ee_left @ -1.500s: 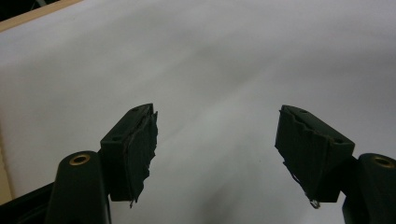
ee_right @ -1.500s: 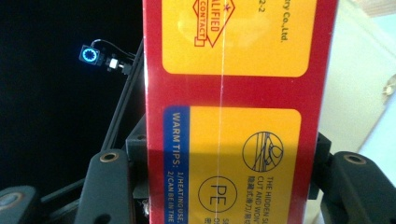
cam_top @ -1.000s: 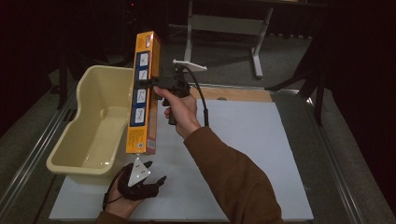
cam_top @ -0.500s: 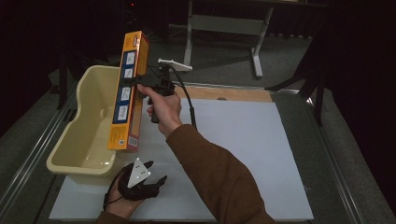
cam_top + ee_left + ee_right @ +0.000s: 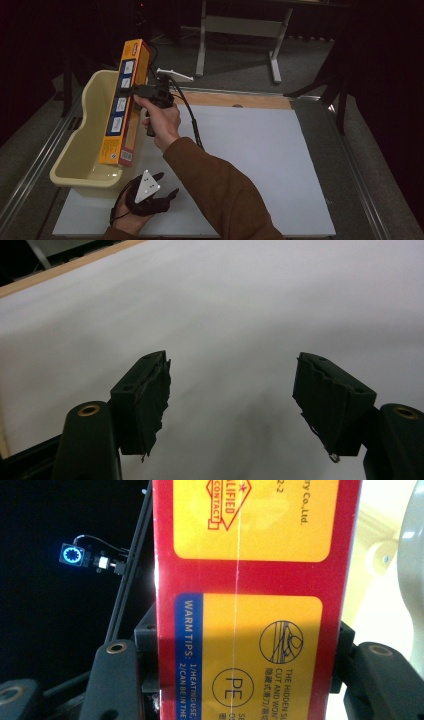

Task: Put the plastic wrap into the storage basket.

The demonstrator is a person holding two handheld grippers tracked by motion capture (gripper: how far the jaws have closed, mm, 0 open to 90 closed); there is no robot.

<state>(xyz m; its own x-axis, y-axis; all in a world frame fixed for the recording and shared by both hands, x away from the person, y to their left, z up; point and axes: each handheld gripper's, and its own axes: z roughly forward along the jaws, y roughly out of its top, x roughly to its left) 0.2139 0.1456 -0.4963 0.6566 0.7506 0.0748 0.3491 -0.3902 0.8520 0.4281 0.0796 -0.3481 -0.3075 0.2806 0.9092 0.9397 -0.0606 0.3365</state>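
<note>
A long orange and red box [image 5: 124,107] with printed panels hangs tilted in the air over the cream plastic tub [image 5: 82,145]. My right gripper [image 5: 131,91] is shut on it about halfway along its length. In the right gripper view the box [image 5: 255,600] runs up between the two black jaws, which press on both its sides. My left gripper [image 5: 155,192] rests low on the white mat near the front edge, just in front of the tub. In the left gripper view its jaws [image 5: 232,405] stand wide apart with nothing between them, over bare white mat.
The white mat [image 5: 260,160] covers the table, with a wooden strip [image 5: 235,100] along its far edge. Metal rails run along both sides. A grey stand [image 5: 240,30] stands on the floor beyond the table. A cable trails from the right gripper over the mat.
The right gripper has carried the box leftward, from beside the tub to over it, and tilted it more. The left gripper has stayed in place.
</note>
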